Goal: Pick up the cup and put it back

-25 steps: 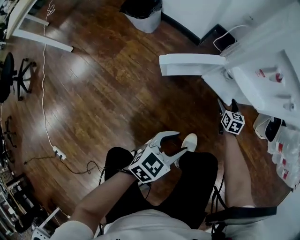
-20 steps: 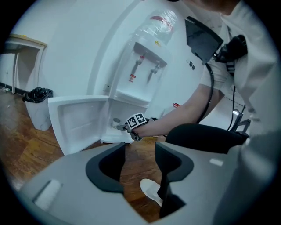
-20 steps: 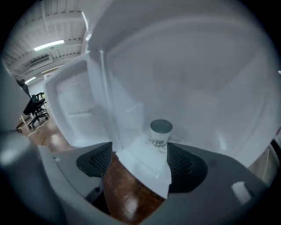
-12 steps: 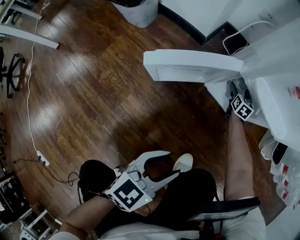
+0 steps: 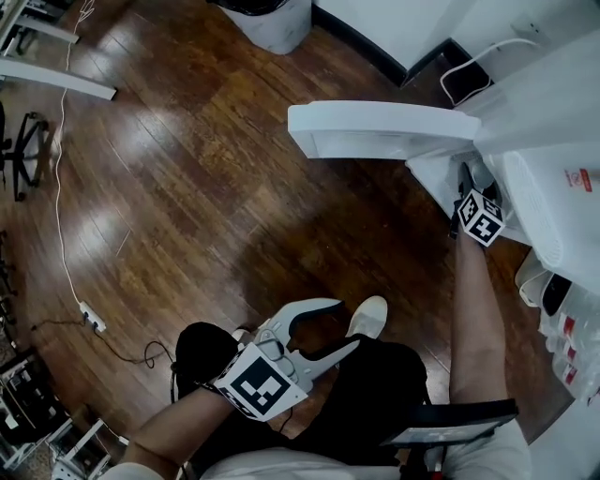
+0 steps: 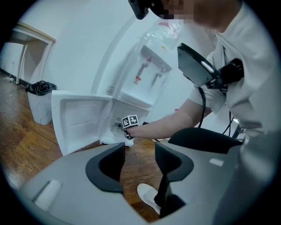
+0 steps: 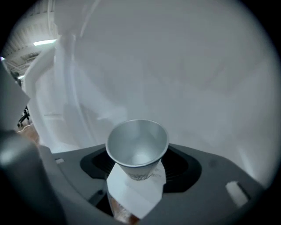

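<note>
Inside the cabinet, the right gripper pinches the cup low between its fingers. Lift it straight out, squeezing gently, since the thin wall would probably crumple. The left gripper waits with fingers wide and empty.

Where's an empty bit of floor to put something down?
The wood floor is bare between the bin, the open white door and the power strip. It is crowded near the shoe by the left gripper, and where the right gripper holds the cup.
</note>
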`<state>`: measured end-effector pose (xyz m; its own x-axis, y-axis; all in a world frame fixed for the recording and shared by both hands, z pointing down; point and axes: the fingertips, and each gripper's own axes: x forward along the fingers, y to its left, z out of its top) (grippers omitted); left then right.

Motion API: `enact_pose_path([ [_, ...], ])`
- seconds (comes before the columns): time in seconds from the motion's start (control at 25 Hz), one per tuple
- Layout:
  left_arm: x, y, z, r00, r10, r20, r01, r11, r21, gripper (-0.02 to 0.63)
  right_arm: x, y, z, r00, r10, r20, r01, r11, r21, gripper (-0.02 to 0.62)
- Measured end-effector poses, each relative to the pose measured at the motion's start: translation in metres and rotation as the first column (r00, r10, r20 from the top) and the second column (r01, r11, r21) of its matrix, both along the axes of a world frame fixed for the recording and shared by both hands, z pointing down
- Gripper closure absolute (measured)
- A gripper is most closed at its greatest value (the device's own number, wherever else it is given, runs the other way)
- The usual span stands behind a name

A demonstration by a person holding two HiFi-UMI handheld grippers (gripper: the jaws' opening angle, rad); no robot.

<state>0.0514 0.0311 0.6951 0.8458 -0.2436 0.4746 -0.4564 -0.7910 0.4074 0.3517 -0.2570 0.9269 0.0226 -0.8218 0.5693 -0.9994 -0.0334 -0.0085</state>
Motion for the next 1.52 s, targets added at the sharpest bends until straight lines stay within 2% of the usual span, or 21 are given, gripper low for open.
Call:
enact_pose_path([
  [0.24, -0.008, 0.024, -0.091, 0.999, 0.001, -0.039, -0.002, 1.000, -0.027, 0.408, -0.061, 0.100, -0.073, 0.998, -0.039, 0.057, 0.044, 0.994, -0.101, 0.273],
  [0.36, -0.015, 0.035, -0.145, 0.999, 0.005, -0.034, -0.006, 1.000, -0.030, 0.408, -0.096, 0.156, -0.129, 0.993, -0.070, 0.094, 0.083, 0.985, -0.149, 0.273],
  [0.6, -0.025, 0.058, -0.276, 0.998, 0.052, -0.034, -0.053, 0.998, -0.024, 0.408, -0.149, 0.240, -0.322, 0.981, -0.093, 0.170, 0.116, 0.985, -0.128, 0.273],
  [0.8, -0.034, 0.087, -0.397, 0.991, 0.116, -0.061, -0.117, 0.993, -0.015, 0.403, -0.185, 0.299, -0.506, 0.969, -0.184, 0.167, 0.200, 0.976, -0.082, 0.273],
  [1.0, -0.059, 0.108, -0.477, 0.989, 0.137, -0.052, -0.136, 0.991, 0.013, 0.399, -0.214, 0.348, -0.641, 0.965, -0.225, 0.135, 0.233, 0.972, -0.046, 0.273],
  [1.24, -0.072, 0.121, -0.525, 0.988, 0.151, -0.046, -0.149, 0.988, 0.046, 0.394, -0.233, 0.384, -0.730, 0.967, -0.228, 0.109, 0.225, 0.973, 0.044, 0.273],
  [1.4, -0.071, 0.123, -0.544, 0.983, 0.169, -0.071, -0.165, 0.985, 0.059, 0.394, -0.236, 0.394, -0.757, 0.971, -0.223, 0.086, 0.216, 0.973, 0.084, 0.273],
  [1.52, -0.064, 0.128, -0.559, 0.977, 0.192, -0.089, -0.184, 0.979, 0.093, 0.355, -0.234, 0.400, -0.766, 0.975, -0.206, 0.079, 0.198, 0.975, 0.098, 0.273],
])
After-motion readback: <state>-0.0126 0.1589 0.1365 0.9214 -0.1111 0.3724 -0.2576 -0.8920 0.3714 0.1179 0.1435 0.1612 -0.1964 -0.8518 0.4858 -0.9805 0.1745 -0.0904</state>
